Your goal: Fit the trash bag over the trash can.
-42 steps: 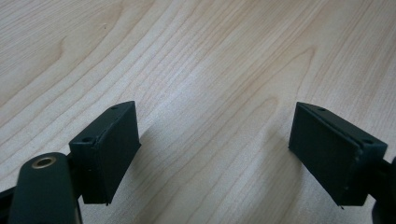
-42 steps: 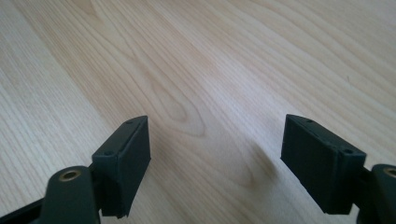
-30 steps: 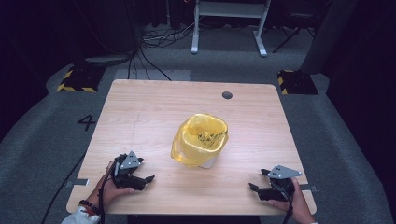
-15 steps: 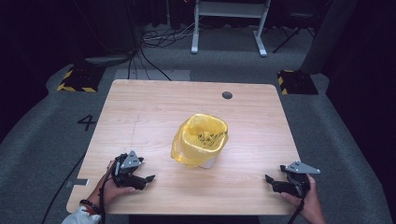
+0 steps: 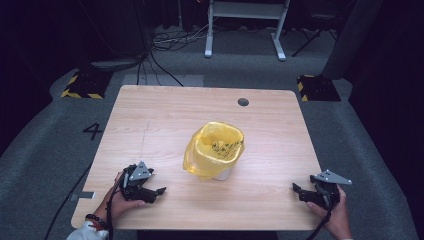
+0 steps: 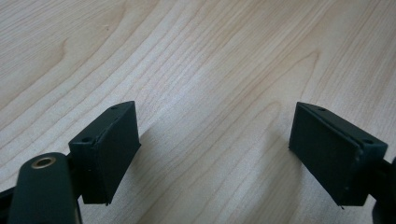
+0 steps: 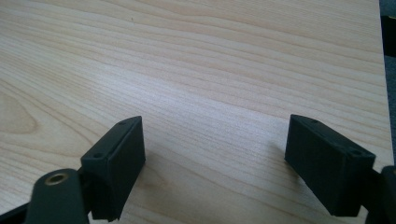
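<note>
Down at the near edge of the pale wooden table (image 5: 150,120), both hand-held grippers are sitting low, one at each corner. The left gripper (image 5: 159,191) is resting in the person's left hand (image 5: 116,201) near the front left corner, its black jaws pointing toward the middle of the tabletop. In the left gripper view its two jaws are standing wide apart, with nothing but bare wood grain showing between them.

The right gripper (image 5: 296,188) is lying in the person's right hand (image 5: 334,215) close to the front right corner, its grey three-cornered plate facing up and its jaws aiming leftward across the table. In the right gripper view those jaws are likewise spread wide over plain wood, gripping nothing, with the table's right edge showing at the side.

Between the two, and a little farther back, the small white bin lined with a crinkled yellow plastic bag (image 5: 215,150) is standing upright near the table's centre, well apart from either gripper. A dark round cable hole (image 5: 243,102) is sitting toward the far edge.
</note>
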